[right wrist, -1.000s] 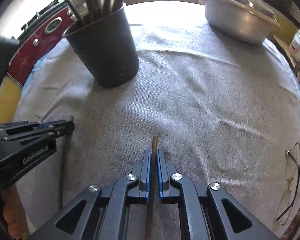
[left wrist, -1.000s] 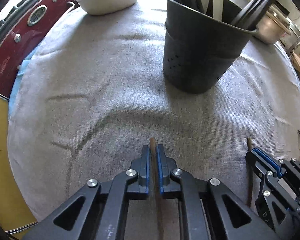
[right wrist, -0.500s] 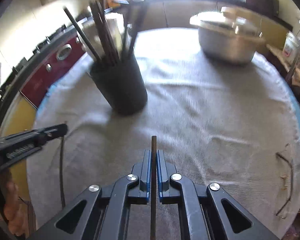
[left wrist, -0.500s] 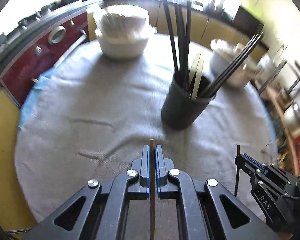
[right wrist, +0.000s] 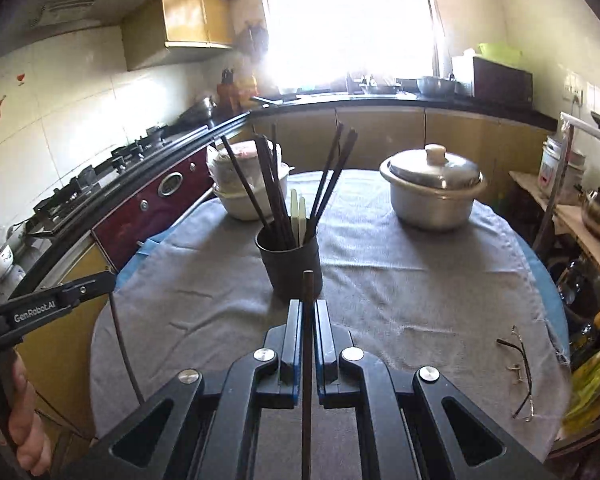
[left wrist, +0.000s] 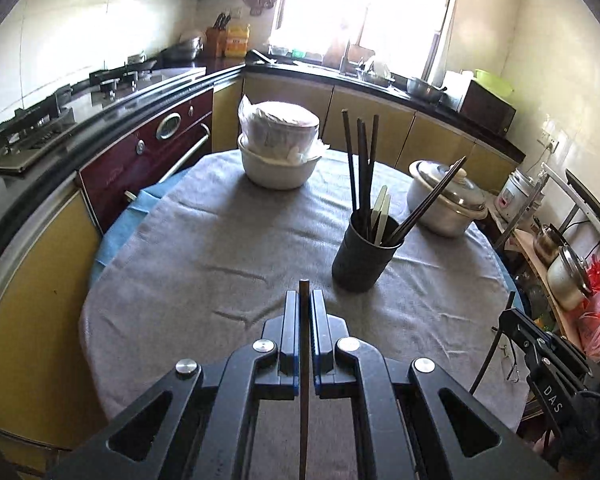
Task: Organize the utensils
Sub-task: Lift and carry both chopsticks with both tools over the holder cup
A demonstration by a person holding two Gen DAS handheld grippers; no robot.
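Round table under a grey cloth; blue under-cloth shows at its left edge.

Left gripper: jaws together, clamped on one dark chopstick. The stick runs straight up between the pads, its tip poking just past the fingertips, its tail dropping out of the bottom of the view. It hangs above the near edge of the table, clear of the cloth.

Right gripper: jaws together too, clamped on a second dark chopstick, held the same way, tip just past the fingertips. From the left wrist view this gripper sits off the right edge of the table, its stick slanting downward beneath it.

Black holder cup stands upright on the cloth, right of the table's middle, beyond both grippers. It is already stocked: several dark chopsticks standing tall and leaning, plus two pale flat utensils.

White bowl stack, partly wrapped in plastic, sits at the far left edge of the table. Lidded metal pot sits at the far right edge, well apart from the cup. Folded eyeglasses lie on the cloth at the near right edge.

Person's hand visible at lower left of the right wrist view, around the left gripper's handle.
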